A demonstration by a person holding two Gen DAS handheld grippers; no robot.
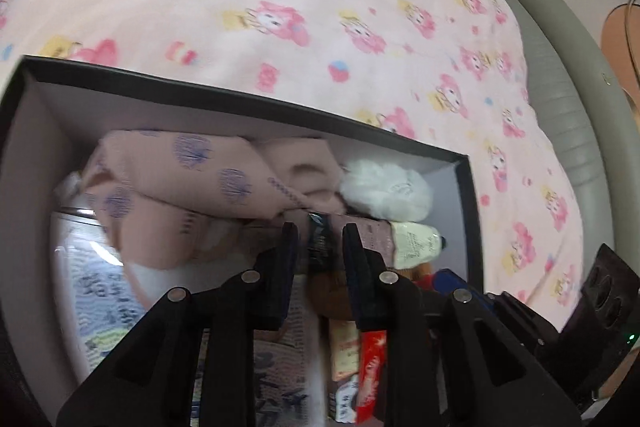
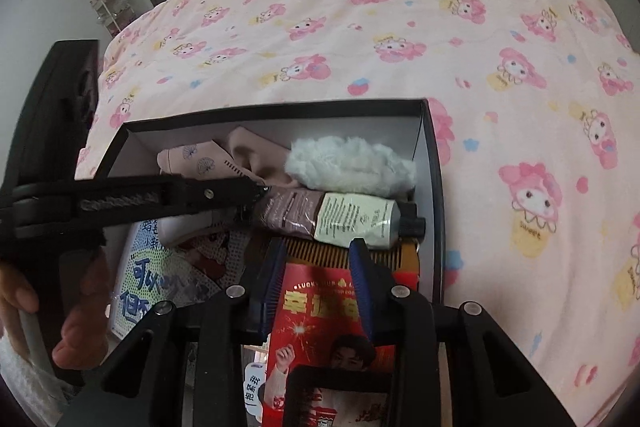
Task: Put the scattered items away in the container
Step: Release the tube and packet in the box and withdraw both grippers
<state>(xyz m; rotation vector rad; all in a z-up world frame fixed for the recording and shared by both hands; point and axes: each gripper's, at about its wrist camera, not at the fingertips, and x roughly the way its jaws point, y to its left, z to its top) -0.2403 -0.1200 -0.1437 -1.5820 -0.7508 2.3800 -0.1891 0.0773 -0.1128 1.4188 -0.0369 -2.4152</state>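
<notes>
Black box (image 2: pixel 434 155), cream tube (image 2: pixel 332 217) inside

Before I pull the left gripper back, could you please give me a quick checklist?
1. Tube in box: ok, it lies on the other items.
2. Left gripper open: ok, pads seem off the tube.
3. Left gripper clear of tube: not ok, the tube's end sits between its fingers.
4. Right gripper empty: ok, open above the packet.
5. Blanket free of strays: cannot tell, only part shows.
</notes>
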